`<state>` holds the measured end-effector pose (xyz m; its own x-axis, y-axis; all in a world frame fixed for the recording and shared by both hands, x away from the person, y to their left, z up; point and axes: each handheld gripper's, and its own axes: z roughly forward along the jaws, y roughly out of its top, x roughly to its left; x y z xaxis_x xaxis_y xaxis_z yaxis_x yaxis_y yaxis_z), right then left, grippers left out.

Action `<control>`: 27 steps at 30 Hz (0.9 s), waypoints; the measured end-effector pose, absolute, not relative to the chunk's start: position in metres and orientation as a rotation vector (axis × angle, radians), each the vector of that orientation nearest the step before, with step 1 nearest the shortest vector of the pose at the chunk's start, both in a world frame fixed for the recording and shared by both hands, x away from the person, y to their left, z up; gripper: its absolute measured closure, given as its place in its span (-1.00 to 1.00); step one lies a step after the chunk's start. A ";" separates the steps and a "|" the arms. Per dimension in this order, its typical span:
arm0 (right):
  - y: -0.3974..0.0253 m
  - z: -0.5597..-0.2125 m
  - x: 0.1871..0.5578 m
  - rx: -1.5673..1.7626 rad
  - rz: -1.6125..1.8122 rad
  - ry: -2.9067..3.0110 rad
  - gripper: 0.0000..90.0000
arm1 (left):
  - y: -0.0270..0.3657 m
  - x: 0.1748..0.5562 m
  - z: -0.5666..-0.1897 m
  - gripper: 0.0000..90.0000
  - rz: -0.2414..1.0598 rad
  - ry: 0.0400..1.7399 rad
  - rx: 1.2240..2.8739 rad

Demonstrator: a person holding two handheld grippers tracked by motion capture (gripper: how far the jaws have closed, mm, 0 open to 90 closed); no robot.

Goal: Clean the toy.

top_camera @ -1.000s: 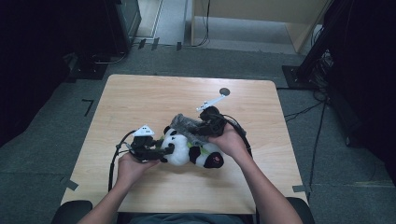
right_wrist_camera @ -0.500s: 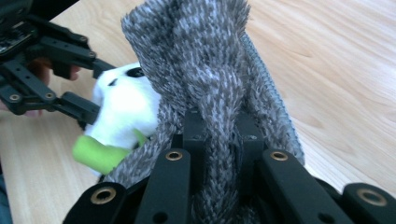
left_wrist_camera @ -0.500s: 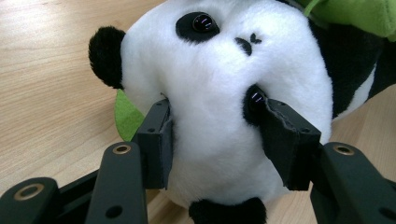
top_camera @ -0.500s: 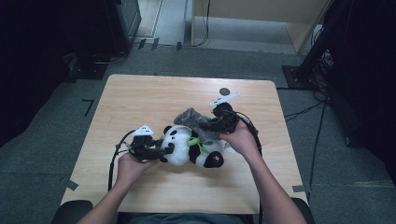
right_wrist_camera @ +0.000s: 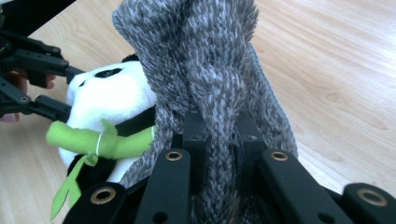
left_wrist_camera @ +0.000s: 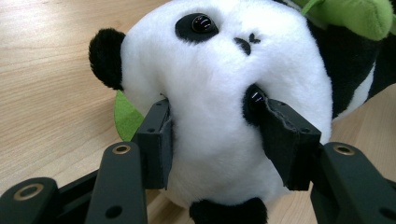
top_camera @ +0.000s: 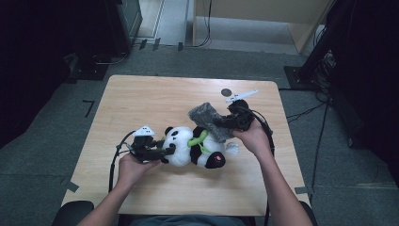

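Note:
A black-and-white panda plush (top_camera: 193,147) lies on its side near the middle of the table, a green bamboo stalk (right_wrist_camera: 100,140) tied across its chest. My left gripper (top_camera: 165,151) is shut on the panda's white head (left_wrist_camera: 219,107), one pad (left_wrist_camera: 156,140) pressing in on each side. My right gripper (top_camera: 221,123) is shut on a grey knitted cloth (top_camera: 209,118), a fold of it pinched between the pads (right_wrist_camera: 194,135). The grey cloth (right_wrist_camera: 205,60) is lifted above the panda's body and feet.
The wooden table (top_camera: 141,103) has bare surface on its far half and along the front edge. A small dark round spot (top_camera: 226,92) sits near the far right. Cables (top_camera: 115,157) trail from both grippers. Dark furniture stands around the table.
My right gripper has carried the grey cloth up and to the right, off the panda. The left gripper and the panda's head have stayed in place.

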<state>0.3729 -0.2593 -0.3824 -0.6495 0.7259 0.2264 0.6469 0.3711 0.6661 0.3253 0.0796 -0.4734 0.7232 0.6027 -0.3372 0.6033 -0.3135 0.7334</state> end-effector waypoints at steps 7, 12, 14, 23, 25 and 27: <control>-0.240 -0.365 0.367 1.180 1.248 2.519 0.78 | 0.079 0.324 -0.472 0.01 0.006 0.918 2.000; -0.210 -0.362 0.368 1.081 1.276 2.564 0.78 | 0.079 0.322 -0.471 0.01 0.021 0.914 1.999; -0.197 -0.365 0.370 1.050 1.277 2.592 0.78 | 0.078 0.322 -0.471 0.01 0.026 0.915 1.998; -0.147 -0.385 0.378 0.983 1.209 2.702 0.78 | 0.075 0.318 -0.469 0.02 0.055 0.910 2.005; -0.135 -0.392 0.376 0.967 1.155 2.744 0.78 | 0.074 0.317 -0.469 0.02 0.064 0.911 2.003; -0.128 -0.398 0.373 0.949 1.112 2.776 0.78 | 0.073 0.317 -0.468 0.03 0.068 0.916 2.009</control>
<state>0.3735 -0.1275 -0.3983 -0.8168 0.5370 0.2108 0.5340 0.5658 0.6283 0.3167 0.0734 -0.4684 0.7244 0.6263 -0.2882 0.5770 -0.3218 0.7507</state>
